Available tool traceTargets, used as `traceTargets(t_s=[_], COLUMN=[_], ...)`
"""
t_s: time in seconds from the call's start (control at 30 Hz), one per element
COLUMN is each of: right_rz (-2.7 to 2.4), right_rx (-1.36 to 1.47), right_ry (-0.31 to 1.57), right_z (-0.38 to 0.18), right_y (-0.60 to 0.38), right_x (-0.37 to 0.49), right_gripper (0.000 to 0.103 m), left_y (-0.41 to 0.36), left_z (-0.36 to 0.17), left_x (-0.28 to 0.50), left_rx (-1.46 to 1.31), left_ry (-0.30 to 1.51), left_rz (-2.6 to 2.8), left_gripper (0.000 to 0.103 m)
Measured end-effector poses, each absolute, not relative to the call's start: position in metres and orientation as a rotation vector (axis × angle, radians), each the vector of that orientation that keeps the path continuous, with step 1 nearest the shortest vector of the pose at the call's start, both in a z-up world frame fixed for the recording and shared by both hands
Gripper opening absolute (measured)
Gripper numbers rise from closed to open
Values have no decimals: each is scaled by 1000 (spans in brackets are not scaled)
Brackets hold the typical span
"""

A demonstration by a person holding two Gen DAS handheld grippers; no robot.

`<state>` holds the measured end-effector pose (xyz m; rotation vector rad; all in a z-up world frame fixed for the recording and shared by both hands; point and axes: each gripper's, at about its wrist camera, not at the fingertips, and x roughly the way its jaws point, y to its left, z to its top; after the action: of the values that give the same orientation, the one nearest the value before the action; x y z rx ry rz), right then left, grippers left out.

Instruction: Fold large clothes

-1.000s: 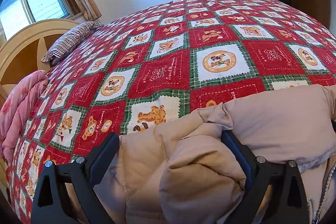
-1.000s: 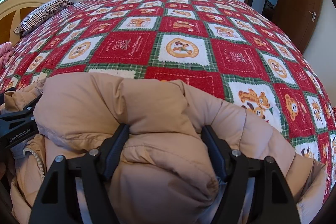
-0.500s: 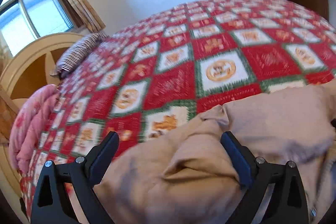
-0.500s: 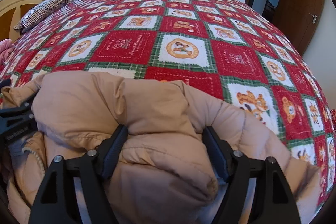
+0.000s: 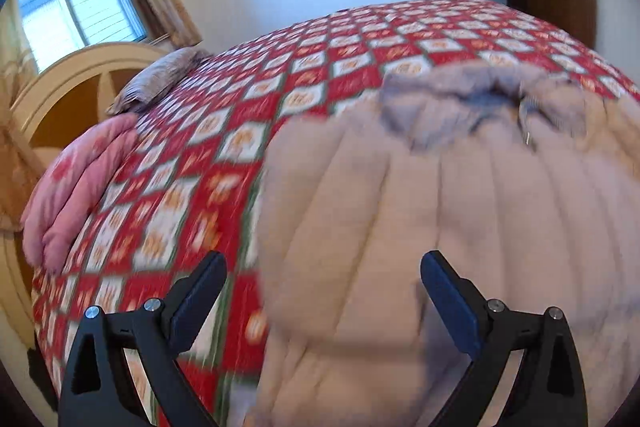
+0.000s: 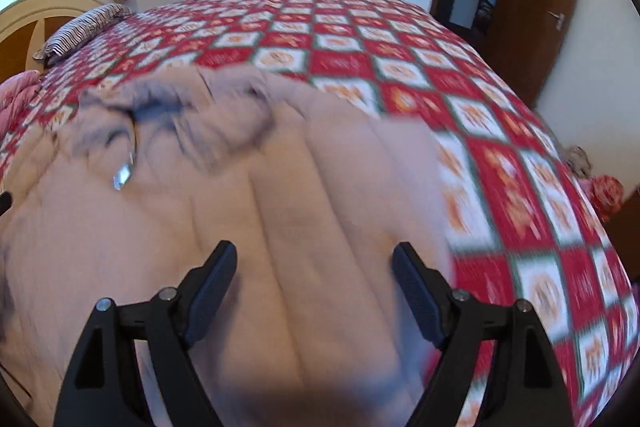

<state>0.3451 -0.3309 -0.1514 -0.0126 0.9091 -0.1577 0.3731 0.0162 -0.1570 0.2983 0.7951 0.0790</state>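
On the bed (image 5: 340, 39), one beige jacket (image 5: 460, 207) ahead of both spread grippers. Left hand-held gripper (image 5: 322, 285) and right hand-held gripper (image 6: 314, 267) gaping, pinching nothing. One striped pillow (image 6: 82, 27), one pink blanket (image 5: 76, 179).

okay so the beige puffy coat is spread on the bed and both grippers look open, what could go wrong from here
1. The coat lies near the bed's front edge, with neither the left gripper nor the right gripper visibly closed on it, so it may slide off.
2. The zipper pull hangs loose by the collar and could snag a finger.
3. Puffy quilting may spring back and undo a fold.
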Motion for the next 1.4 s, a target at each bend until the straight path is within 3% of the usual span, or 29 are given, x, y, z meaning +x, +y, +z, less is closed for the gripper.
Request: traceTargets(t_s=[0.23, 0.9, 1.4], right_rz=[-202, -208, -230], right_rx=[30, 152, 192], right_ry=[936, 924, 912], right_z=[-163, -181, -194], right_y=[-346, -347, -332], right_x=[285, 158, 91], right_gripper=[84, 85, 85], left_y=[39, 75, 79], left_z=[-183, -193, -208], left_x=[319, 196, 159], left_rx=[250, 192, 123], left_ry=[857, 825, 864], left_rz=[111, 111, 46], left_gripper=[98, 98, 98])
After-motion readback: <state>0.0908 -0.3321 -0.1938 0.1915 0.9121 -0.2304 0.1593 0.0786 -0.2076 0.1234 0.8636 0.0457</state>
